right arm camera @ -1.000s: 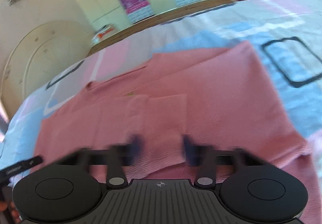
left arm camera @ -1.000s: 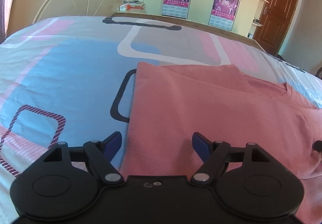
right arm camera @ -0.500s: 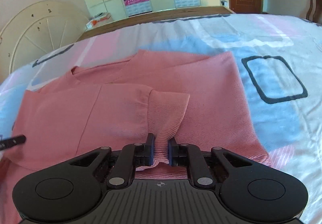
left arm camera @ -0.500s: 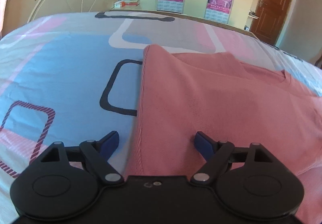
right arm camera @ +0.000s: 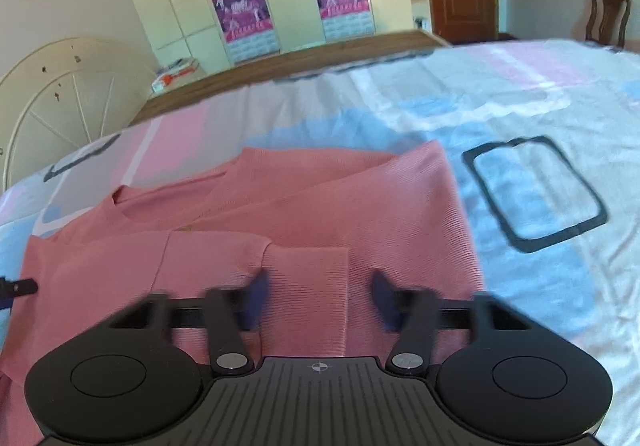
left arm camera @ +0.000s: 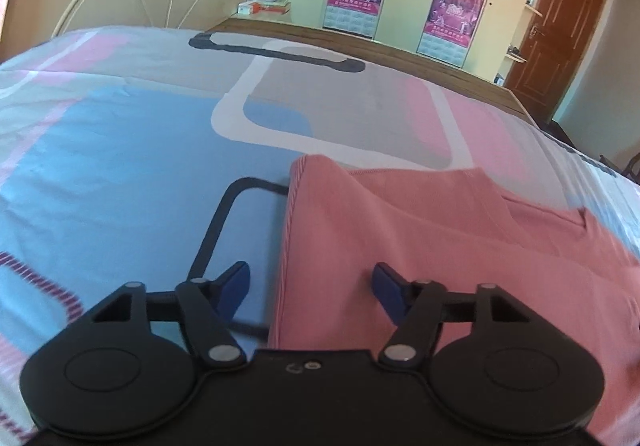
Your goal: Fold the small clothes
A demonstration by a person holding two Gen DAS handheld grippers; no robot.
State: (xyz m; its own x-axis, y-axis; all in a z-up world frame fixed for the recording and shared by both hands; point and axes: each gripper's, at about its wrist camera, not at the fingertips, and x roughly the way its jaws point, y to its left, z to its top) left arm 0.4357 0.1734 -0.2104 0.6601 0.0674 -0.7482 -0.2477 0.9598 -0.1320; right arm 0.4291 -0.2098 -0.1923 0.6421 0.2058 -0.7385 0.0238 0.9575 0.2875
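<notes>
One pink knit top [left arm camera: 460, 246], soft and ribbed, spread flat on a patterned bed sheet [left arm camera: 120, 165], one side already turned in over the body. In the left wrist view, folded side edge running from 12 o'clock down to 6 o'clock, straight between the blue pads of the left gripper [left arm camera: 310, 286]; jaws closing, the edge between them but no pad yet pressing on it. In the right wrist view, short sleeve [right arm camera: 308, 286] lying doubled back over the chest at centre frame, neckline [right arm camera: 120, 201] at 10 o'clock; right gripper [right arm camera: 318, 296] with jaws opening and blurred by motion, sleeve cloth between them and apparently no longer pinched.

Handling, as judged: light, limp, no stiffness of its own; likely to sag and slide off its fold when lifted from a single point. Ribbed knit probably grippy rather than slippery, yet stretchy, so prone to skewing under a one-sided pull. Not fragile. Best holds: the doubled side edge near the hem for the left gripper, the matching edge at 3 o'clock of the right wrist view for the right gripper, both layers pinched together, cloth kept low over the bed.
</notes>
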